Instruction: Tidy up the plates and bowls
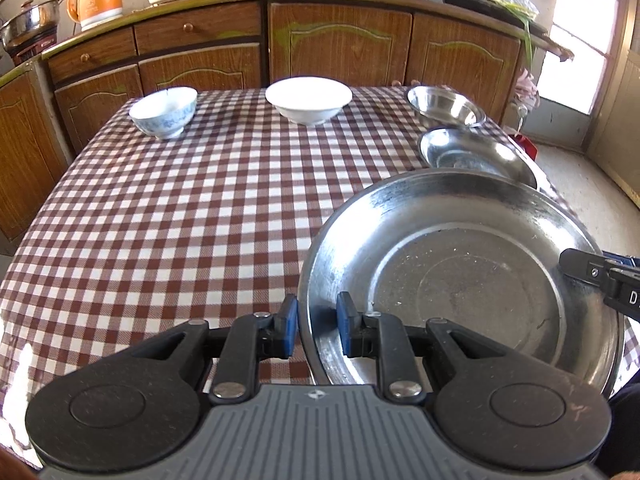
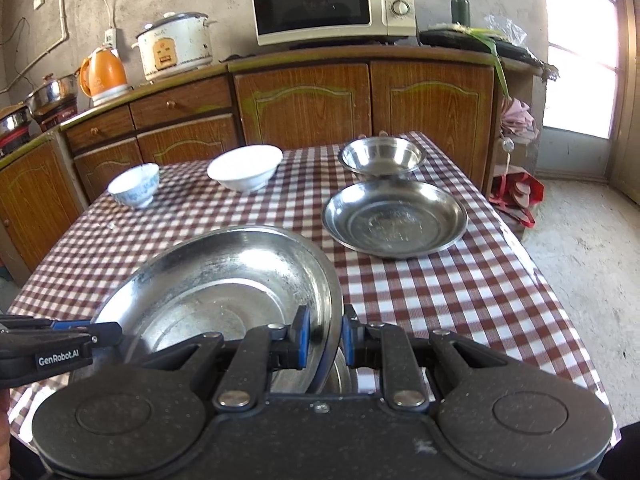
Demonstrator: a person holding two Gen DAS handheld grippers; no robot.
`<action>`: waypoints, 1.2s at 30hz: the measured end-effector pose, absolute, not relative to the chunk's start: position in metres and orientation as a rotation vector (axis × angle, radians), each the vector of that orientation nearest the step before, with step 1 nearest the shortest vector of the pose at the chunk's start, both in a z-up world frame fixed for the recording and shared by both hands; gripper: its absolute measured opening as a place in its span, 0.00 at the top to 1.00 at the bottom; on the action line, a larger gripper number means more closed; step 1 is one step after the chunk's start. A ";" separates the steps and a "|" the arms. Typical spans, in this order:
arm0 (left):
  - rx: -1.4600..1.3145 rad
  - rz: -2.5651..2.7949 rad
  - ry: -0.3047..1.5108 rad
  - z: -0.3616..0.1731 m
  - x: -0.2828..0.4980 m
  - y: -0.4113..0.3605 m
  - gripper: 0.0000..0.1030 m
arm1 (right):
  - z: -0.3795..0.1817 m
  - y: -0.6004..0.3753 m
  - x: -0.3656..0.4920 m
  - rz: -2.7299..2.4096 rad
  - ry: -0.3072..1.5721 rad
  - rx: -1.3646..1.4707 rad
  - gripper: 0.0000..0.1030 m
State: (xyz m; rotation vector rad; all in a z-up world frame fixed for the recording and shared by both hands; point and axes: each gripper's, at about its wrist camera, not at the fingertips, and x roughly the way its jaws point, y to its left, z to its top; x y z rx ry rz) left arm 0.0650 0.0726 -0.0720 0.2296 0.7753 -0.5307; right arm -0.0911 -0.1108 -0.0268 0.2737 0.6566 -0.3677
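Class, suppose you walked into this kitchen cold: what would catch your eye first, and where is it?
Nearest the cameras, a large steel plate is pinched at opposite rims by the left gripper and right gripper. Behind it on the checked tablecloth sit another steel plate, a steel bowl and two white bowls.

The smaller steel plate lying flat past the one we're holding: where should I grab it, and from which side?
Probably its thin flared rim, on the edge nearest the grippers. The smaller steel plate lies flat and open side up, its low sloped wall giving one pad room inside and one underneath. The steel bowl sits close behind, crowding the far edge.
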 end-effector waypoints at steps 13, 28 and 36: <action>0.269 -0.530 0.816 -0.089 0.066 0.070 0.79 | -0.052 -0.112 -0.093 -0.378 0.716 0.284 0.79; 0.292 -0.524 0.838 -0.105 0.069 0.065 0.79 | -0.068 -0.115 -0.090 -0.384 0.746 0.291 0.79; 0.313 -0.520 0.833 -0.110 0.069 0.063 0.78 | -0.074 -0.116 -0.087 -0.386 0.761 0.291 0.78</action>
